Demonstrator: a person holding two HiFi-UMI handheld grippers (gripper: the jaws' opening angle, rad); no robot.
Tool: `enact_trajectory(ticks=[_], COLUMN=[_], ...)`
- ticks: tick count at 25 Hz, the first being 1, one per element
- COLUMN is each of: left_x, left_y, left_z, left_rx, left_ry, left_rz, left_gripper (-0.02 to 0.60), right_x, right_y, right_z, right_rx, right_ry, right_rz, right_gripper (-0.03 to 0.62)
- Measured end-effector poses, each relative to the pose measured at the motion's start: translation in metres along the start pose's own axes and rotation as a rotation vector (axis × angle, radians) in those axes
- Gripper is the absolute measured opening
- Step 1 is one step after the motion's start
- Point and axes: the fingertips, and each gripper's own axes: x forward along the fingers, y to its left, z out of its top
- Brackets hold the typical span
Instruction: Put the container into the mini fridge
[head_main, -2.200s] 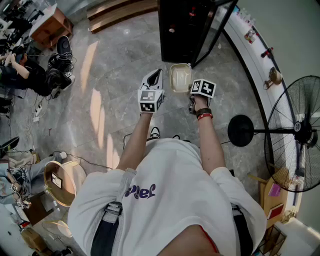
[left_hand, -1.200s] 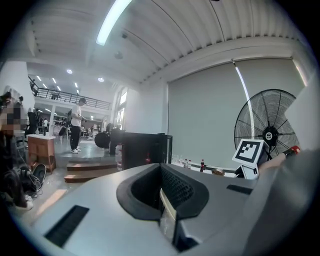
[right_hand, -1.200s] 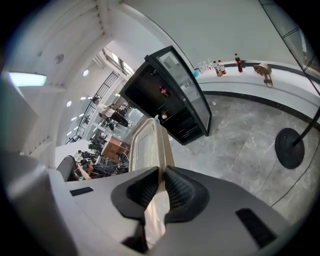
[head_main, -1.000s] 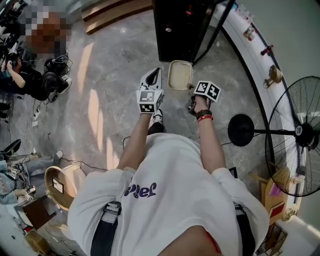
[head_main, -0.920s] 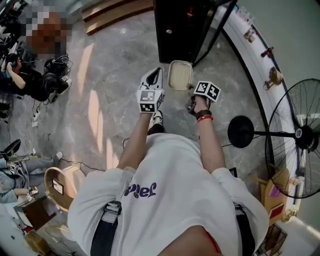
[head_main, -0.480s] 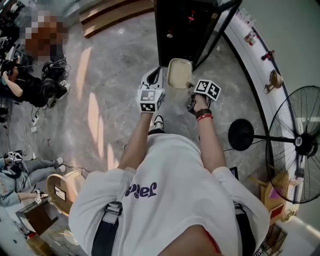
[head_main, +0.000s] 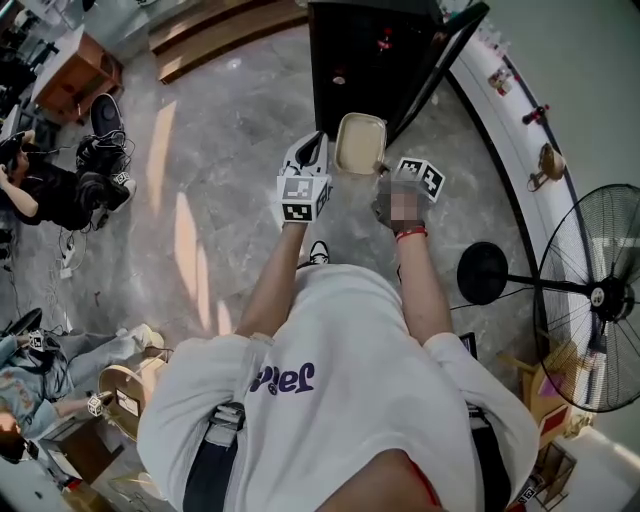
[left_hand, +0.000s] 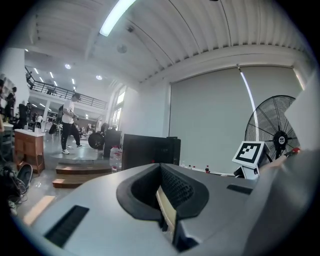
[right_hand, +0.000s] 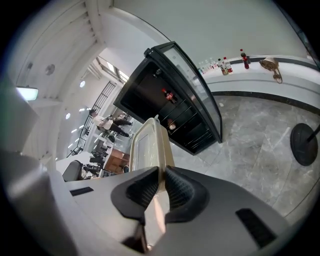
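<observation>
A pale, lidded plastic container (head_main: 360, 143) hangs in the air just in front of the black mini fridge (head_main: 365, 45), whose glass door (head_main: 440, 60) stands open to the right. My right gripper (head_main: 382, 172) is shut on the container's near rim; in the right gripper view both pads pinch the container (right_hand: 149, 142) edge-on at the right gripper (right_hand: 161, 182), with the fridge (right_hand: 165, 107) beyond. My left gripper (head_main: 316, 145) is held just left of the container, apart from it. In its own view the left gripper (left_hand: 162, 200) is shut with nothing in it.
A standing fan (head_main: 590, 290) with a round black base (head_main: 483, 272) is at the right. A white curved ledge (head_main: 505, 110) with bottles runs behind the fridge door. Wooden steps (head_main: 220, 30) lie left of the fridge. People and gear (head_main: 50, 190) crowd the far left.
The person has stepped forward. Both grippers and the held container have moved closer to the open fridge. The grip on the container is unchanged.
</observation>
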Motion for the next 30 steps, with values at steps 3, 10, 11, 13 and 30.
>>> enact_trajectory(ticks=[3, 10, 11, 13, 30], left_x=[0.015, 0.043, 0.047, 0.053, 0.125], left_y=[0.016, 0.047, 0.052, 0.063, 0.104], left_z=[0.002, -0.002, -0.002, 0.001, -0.011], left_rx=[-0.007, -0.003, -0.001, 0.0, -0.025], left_ry=[0.001, 0.005, 0.004, 0.003, 0.031], left_rz=[-0.009, -0.033, -0.035, -0.041, -0.05], left_gripper=[0.019, 0.02, 0.02, 0.02, 0.02], right_x=[0.016, 0.055, 0.06, 0.069, 0.131], right_y=[0.013, 0.026, 0.028, 0.037, 0.049], right_z=[0.012, 0.027, 0.03, 0.037, 0.096], right_rx=[0.0, 0.022, 0.024, 0.024, 0.028], right_ry=[-0.004, -0.006, -0.009, -0.016, -0.007], right_rz=[0.002, 0.006, 0.007, 0.009, 0.01], right_gripper=[0.052, 0.052, 0.052, 0.052, 0.052])
